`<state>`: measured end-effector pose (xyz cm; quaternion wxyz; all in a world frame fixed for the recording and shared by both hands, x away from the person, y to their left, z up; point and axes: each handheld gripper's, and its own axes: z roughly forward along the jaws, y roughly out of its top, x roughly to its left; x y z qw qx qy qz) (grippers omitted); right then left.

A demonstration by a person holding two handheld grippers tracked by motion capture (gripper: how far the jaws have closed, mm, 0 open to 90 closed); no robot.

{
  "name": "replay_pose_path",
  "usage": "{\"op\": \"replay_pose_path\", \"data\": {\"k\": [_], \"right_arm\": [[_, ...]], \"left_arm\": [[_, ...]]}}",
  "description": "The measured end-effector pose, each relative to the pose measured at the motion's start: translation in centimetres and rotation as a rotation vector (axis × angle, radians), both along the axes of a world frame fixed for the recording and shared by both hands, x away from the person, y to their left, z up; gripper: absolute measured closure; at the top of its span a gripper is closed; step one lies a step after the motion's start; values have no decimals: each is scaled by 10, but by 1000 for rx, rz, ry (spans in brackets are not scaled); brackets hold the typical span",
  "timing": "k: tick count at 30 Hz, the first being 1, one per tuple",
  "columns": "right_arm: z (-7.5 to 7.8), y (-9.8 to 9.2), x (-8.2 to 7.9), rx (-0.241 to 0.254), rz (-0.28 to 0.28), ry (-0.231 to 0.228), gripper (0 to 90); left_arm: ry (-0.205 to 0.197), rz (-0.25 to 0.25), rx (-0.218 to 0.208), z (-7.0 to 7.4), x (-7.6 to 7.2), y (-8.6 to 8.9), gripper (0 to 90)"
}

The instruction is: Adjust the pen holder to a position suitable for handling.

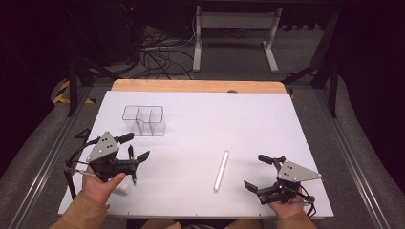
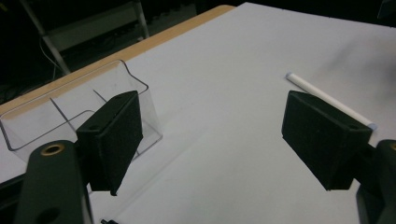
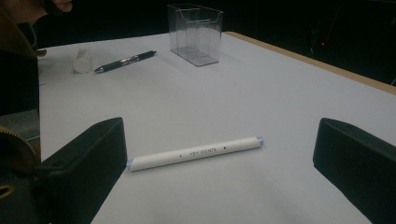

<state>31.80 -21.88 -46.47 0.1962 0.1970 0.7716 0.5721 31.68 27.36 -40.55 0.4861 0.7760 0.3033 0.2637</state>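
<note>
While the white cylindrical marker (image 1: 221, 170) lies flat on the white table (image 1: 200, 109) near its front edge, its long axis runs front to back, leaning slightly rightward. Open board surrounds it. Just beside it the right gripper (image 1: 260, 172) gapes wide, empty. At the front-left corner the left gripper (image 1: 137, 167) stands wide, empty. Toward the back-left sits a clear plastic three-compartment organizer (image 1: 144, 120), empty.
</note>
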Motion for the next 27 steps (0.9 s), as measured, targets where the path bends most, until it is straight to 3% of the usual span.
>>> {"op": "replay_pose_path", "data": {"k": [5, 15, 22, 27], "right_arm": [[0, 0, 0, 0, 3, 1, 37], [0, 0, 0, -1, 9, 4, 37], [0, 0, 0, 2, 13, 2, 37], [0, 0, 0, 2, 13, 4, 37]], "left_arm": [[42, -13, 72, 10, 11, 4, 262], [74, -4, 140, 21, 27, 8, 307], [88, -9, 226, 26, 44, 14, 359], [100, -17, 246, 26, 51, 16, 376]]}}
